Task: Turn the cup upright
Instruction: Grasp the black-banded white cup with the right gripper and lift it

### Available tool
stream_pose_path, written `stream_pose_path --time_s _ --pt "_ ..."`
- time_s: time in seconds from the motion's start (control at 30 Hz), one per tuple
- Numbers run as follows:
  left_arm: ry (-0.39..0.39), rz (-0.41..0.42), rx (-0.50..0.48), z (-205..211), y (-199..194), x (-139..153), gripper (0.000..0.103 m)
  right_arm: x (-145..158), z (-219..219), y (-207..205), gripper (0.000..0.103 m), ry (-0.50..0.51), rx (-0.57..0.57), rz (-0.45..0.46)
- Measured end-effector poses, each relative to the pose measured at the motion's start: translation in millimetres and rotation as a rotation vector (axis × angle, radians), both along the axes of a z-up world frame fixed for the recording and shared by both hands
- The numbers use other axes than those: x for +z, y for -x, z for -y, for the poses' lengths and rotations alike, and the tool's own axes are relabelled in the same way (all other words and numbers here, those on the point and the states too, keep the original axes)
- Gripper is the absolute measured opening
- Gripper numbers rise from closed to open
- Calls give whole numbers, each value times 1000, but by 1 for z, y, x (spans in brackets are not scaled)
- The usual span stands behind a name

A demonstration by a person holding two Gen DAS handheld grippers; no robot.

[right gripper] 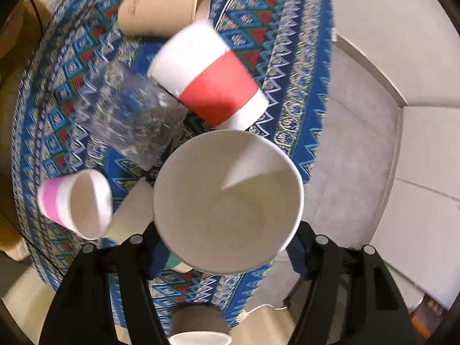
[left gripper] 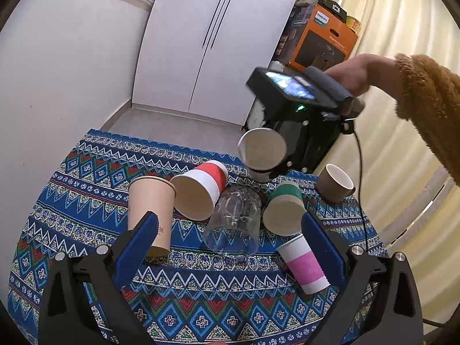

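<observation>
The right gripper [right gripper: 227, 247] is clamped on a white paper cup [right gripper: 228, 201], one finger on each side of its wall, and the cup's open mouth faces the wrist camera. From the left wrist view that same cup [left gripper: 263, 149] hangs in the air above the far edge of the table, its flat bottom turned toward the near side, with the person's hand [left gripper: 356, 74] in a fuzzy brown sleeve [left gripper: 428, 100] behind the tool.

The left gripper [left gripper: 230, 230] hovers over the near part of the table with its blue fingers [left gripper: 138, 244] spread wide and nothing between them.

The table wears a blue patterned cloth [left gripper: 86, 189]. Lying on it are a plain tan paper cup [left gripper: 151, 207] at the left, a white cup with a red band [left gripper: 201, 189] just right of it and touching its rim, a clear glass [left gripper: 234, 224] on its side in the middle, a cup with a green band [left gripper: 283, 210] right of the glass, and a pink-banded cup [left gripper: 304, 264] nearer on the right. A brown mug [left gripper: 336, 184] sits tilted at the far right edge.

Behind the table stand a white cupboard [left gripper: 207, 46] and an orange box [left gripper: 325, 43]; a cream curtain [left gripper: 402, 23] hangs at the right.
</observation>
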State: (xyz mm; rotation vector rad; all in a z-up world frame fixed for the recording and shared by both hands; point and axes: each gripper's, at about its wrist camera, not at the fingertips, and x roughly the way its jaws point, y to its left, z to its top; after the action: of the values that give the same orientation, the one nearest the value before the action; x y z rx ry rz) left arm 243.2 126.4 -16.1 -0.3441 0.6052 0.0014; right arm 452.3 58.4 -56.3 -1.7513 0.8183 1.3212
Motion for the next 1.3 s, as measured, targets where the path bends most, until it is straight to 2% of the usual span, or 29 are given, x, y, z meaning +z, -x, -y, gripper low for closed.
stream_pose_path --time_s 0.2,0.43,0.63,0.8,0.87,1.03,1.13,1.3 --pt "2 35 4 -2 13 13 97 42 10 22 66 -44 -56 1" --pt "30 84 17 -11 33 29 97 71 35 79 66 6 -72 -11" --pt "55 120 18 -16 53 41 97 74 48 134 66 32 -183 -92" --pt "83 153 35 -26 78 51 97 46 56 169 66 99 -384 -210" --pt "88 161 35 -29 86 55 97 34 58 178 66 97 -493 -290" --pt "60 189 41 -38 110 65 97 2 70 194 66 26 -729 -436" --pt "93 183 47 -47 116 65 97 -21 85 204 66 -21 -868 -544" --pt "116 193 59 -55 121 68 97 -59 111 200 67 -90 -1103 -641"
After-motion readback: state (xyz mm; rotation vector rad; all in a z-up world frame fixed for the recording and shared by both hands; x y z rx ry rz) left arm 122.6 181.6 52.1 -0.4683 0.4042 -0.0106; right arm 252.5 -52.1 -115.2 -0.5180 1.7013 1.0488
